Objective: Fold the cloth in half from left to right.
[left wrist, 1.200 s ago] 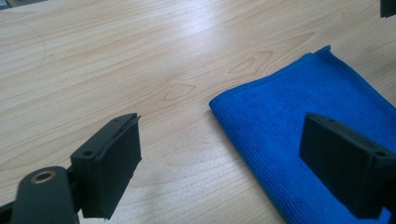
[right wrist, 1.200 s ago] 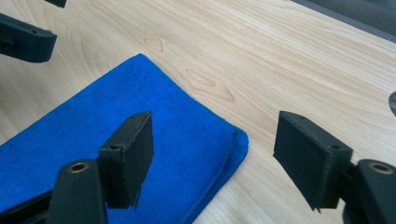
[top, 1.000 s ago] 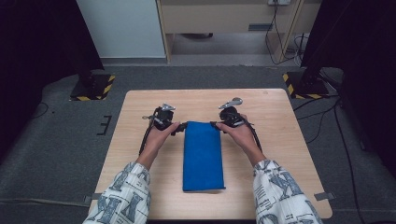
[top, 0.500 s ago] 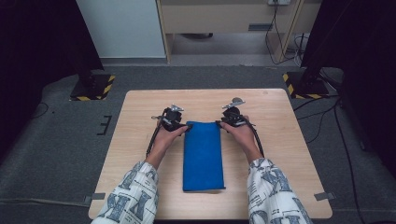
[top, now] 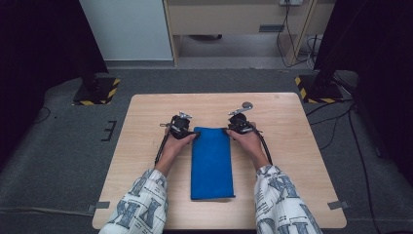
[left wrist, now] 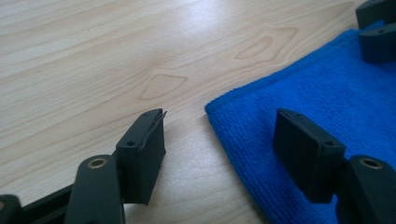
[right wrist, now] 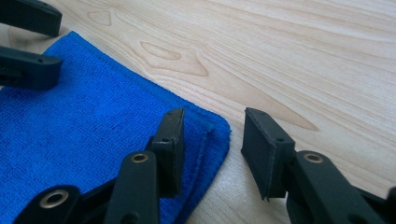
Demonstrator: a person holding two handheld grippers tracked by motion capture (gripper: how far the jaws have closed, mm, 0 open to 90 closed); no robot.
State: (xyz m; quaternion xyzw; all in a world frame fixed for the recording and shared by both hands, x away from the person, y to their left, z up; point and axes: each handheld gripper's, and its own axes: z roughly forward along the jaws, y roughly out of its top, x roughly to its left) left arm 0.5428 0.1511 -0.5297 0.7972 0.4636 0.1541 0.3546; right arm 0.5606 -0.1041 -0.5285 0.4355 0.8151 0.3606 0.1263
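A blue folded towel (top: 211, 163) lies lengthwise on the middle of the wooden table (top: 292, 126). My left gripper (top: 193, 132) is at its far left corner and my right gripper (top: 227, 129) at its far right corner. In the left gripper view the left gripper (left wrist: 224, 149) is open, one jaw over bare wood and the other over the towel (left wrist: 327, 93), the corner lying between them. In the right gripper view the right gripper (right wrist: 215, 140) is open across the layered corner of the towel (right wrist: 84, 126). Each view shows the other gripper's jaws farther off.
Bare wood (left wrist: 93, 56) lies to both sides of the towel and beyond it. Off the table, two stand bases with yellow-black stripes (top: 97, 92) (top: 316, 90) sit on the grey floor, and cables (top: 336, 126) run at the right. A cabinet (top: 234, 19) stands at the back.
Both hands have slid a little inward and toward the person, so the open grippers now straddle the towel's two far corners. The towel has not moved.
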